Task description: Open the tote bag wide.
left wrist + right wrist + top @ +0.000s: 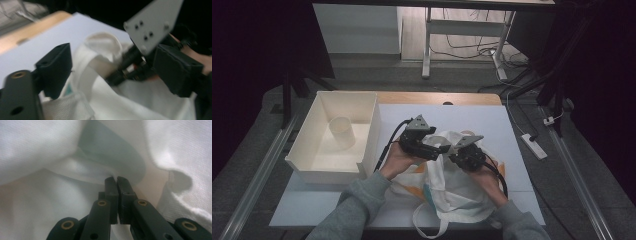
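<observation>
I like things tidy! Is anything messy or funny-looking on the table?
Only the white cloth bag: it lies crumpled, one handle loop hanging past the table's near edge. The cup stands upright in the white bin. Nothing is spilled or broken.

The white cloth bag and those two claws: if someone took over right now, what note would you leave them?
Left claw: open, cloth between its jaws but not pinched.
Right claw: shut on the white cloth bag, holding its mouth up.
The bag lies at the table's near edge; a white cup stands in the white bin to the left.
Done: one side of the opening is gripped.
Left: probably grip the other side and spread the bag open.
</observation>
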Motion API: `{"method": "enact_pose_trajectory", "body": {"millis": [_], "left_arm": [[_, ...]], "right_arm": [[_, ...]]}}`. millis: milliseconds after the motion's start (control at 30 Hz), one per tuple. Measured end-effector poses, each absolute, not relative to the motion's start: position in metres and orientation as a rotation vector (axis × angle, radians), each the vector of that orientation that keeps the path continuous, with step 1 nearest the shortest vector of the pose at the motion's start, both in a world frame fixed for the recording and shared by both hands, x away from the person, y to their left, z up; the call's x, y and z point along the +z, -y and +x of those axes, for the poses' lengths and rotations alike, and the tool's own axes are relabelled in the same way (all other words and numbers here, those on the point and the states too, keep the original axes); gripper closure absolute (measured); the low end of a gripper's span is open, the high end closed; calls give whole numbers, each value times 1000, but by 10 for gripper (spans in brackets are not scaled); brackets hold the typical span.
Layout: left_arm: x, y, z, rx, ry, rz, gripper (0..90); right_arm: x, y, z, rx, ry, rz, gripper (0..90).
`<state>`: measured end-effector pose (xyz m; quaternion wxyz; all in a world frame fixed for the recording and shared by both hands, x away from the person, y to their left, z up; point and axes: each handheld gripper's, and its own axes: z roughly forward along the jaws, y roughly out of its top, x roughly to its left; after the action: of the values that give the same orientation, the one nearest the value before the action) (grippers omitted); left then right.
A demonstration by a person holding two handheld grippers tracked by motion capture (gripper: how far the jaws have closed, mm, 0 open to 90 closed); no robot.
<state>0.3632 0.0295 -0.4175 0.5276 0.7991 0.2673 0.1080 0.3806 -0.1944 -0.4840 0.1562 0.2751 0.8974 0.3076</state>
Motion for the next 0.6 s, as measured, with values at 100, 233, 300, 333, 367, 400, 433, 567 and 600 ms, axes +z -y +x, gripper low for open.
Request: {"method": "enact_pose_trajectory", "body": {"millis": [100,233,300,333,367,400,433,567,600], "left_arm": [[-412,-34,364,265,-644,1882,167],[-409,-33,355,343,-670,1985,191],[-409,-34,347,349,-677,2015,196],[-410,-35,344,346,-680,2031,202],[-411,-36,340,342,-687,2054,204],[-413,-38,335,340,-697,2069,206],[-416,-40,331,338,-704,2081,208],[-427,-46,317,298,-734,2110,217],[-430,-46,315,278,-741,2112,224]], "right_arm": [[-486,194,381,872,-2577,789,876],[-485,196,382,884,-2577,795,876],[-485,196,382,884,-2577,800,876],[-485,196,382,884,-2576,803,876],[-485,196,382,885,-2574,804,876],[-484,196,382,890,-2568,809,876],[-484,197,381,891,-2565,810,875],[-482,200,382,895,-2546,828,875],[-481,202,383,900,-2540,832,876]]}}
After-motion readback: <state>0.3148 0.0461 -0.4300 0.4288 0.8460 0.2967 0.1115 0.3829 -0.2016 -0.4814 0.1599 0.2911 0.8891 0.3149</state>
